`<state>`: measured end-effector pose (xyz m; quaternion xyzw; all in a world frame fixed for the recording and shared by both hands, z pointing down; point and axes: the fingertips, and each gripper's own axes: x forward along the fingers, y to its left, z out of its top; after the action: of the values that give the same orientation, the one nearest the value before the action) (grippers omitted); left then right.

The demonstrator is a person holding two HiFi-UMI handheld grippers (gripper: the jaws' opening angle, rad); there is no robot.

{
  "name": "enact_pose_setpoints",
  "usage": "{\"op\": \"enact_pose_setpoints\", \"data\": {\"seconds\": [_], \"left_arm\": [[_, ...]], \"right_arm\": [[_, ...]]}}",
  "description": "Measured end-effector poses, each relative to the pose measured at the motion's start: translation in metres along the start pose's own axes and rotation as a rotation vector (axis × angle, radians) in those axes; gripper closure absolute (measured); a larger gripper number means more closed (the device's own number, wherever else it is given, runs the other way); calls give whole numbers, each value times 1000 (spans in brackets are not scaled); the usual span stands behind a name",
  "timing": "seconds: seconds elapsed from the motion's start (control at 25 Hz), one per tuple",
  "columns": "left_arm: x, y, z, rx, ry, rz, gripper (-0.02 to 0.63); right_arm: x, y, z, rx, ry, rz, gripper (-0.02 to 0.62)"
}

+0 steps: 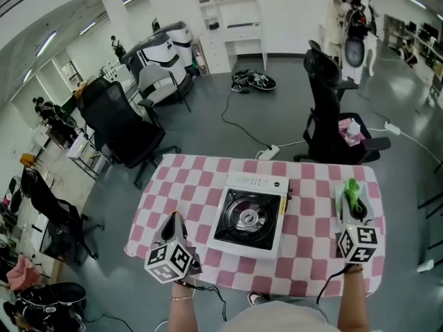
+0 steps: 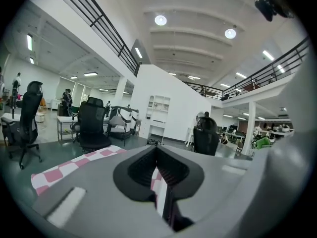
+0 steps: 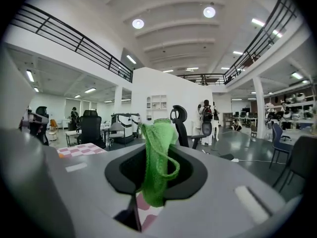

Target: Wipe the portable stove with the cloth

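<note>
The portable stove (image 1: 250, 215), white with a black burner top, sits in the middle of the pink-and-white checkered table (image 1: 304, 185). My right gripper (image 1: 352, 185) is over the table's right end, to the right of the stove, shut on a green cloth (image 1: 354, 196). In the right gripper view the green cloth (image 3: 157, 157) stands up out of the closed jaws and a fold loops to the right. My left gripper (image 1: 174, 218) is over the table's front left, left of the stove. Its jaws (image 2: 156, 148) meet with nothing between them.
A black office chair (image 1: 331, 120) stands just past the table's far right side, and another (image 1: 123, 130) off the far left corner. A power strip and cable (image 1: 268, 151) lie on the floor behind the table. People stand far back at the right.
</note>
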<state>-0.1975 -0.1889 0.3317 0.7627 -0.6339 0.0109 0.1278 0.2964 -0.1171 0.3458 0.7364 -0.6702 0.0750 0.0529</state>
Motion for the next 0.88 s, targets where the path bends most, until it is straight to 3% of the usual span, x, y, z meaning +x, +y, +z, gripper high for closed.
{"op": "enact_pose_setpoints", "data": {"seconds": [0.2, 0.88], "left_arm": [[8, -8, -1, 21, 8, -23, 604], [11, -7, -17, -5, 30, -25, 604]], "right_arm": [[-8, -2, -2, -62, -2, -33, 520], [5, 1, 2, -3, -9, -31, 520]]}}
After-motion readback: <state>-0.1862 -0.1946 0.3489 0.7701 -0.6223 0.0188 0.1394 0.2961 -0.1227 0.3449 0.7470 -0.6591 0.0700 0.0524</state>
